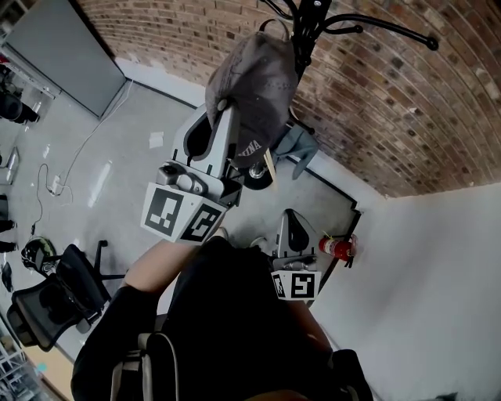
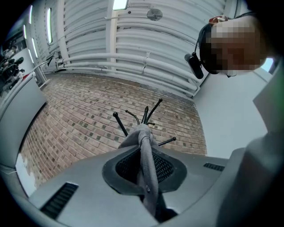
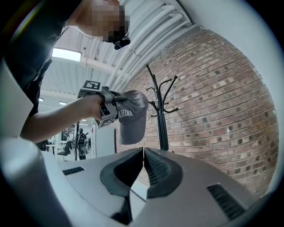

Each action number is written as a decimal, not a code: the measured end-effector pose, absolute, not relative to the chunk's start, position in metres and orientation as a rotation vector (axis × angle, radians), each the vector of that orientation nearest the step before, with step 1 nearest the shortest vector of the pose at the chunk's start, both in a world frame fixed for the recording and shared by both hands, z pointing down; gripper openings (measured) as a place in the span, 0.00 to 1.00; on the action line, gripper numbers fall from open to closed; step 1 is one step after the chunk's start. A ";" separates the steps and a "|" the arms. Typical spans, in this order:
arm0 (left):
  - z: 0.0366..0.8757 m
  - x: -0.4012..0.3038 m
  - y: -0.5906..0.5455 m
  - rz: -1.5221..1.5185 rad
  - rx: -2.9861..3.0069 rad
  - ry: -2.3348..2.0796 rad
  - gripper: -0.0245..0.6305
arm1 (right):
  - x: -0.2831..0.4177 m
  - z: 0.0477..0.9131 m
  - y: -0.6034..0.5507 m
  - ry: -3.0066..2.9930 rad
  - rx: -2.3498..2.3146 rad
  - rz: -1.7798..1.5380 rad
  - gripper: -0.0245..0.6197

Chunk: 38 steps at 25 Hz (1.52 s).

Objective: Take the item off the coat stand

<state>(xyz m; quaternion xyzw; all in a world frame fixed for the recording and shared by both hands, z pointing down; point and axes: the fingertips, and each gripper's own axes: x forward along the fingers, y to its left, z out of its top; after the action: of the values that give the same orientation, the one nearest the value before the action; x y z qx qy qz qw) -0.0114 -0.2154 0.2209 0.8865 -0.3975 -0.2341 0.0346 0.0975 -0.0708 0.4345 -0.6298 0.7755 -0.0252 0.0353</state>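
Note:
A grey cap (image 1: 254, 82) with white lettering hangs from my left gripper (image 1: 224, 106), which is shut on a fold of its fabric (image 2: 146, 162). The black coat stand (image 1: 309, 23) rises just behind it, in front of the brick wall. In the right gripper view the cap (image 3: 132, 116) hangs just left of the stand's hooks (image 3: 162, 99), apart from them. From the left gripper view, the hooks (image 2: 144, 116) show beyond the pinched cloth. My right gripper (image 1: 291, 216) is lower and nearer my body. Its jaws (image 3: 143, 153) are shut with nothing between them.
A curved brick wall (image 1: 376, 94) stands behind the stand and meets a white wall (image 1: 438, 266) on the right. A red fire extinguisher (image 1: 337, 247) sits by the wall's foot. A black office chair (image 1: 55, 294) is at the lower left, with cables on the floor.

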 end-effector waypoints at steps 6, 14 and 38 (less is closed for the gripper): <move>0.229 -0.025 -0.217 -0.683 2.723 -1.221 0.10 | 0.085 0.430 -0.075 2.388 -1.945 -0.066 0.07; 0.236 -0.043 -0.211 -0.697 2.681 -1.178 0.10 | 0.065 0.423 -0.076 2.421 -1.914 -0.070 0.07; 0.297 -0.102 -0.182 -0.613 2.642 -1.181 0.10 | 0.021 0.396 -0.099 2.398 -1.893 0.093 0.07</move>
<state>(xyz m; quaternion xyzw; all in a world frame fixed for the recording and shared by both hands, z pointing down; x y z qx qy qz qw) -0.1017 -0.1817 0.2971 0.8894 -0.3977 -0.2063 0.0914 0.0212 -0.0994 0.3964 -0.6188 0.7838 0.0303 0.0424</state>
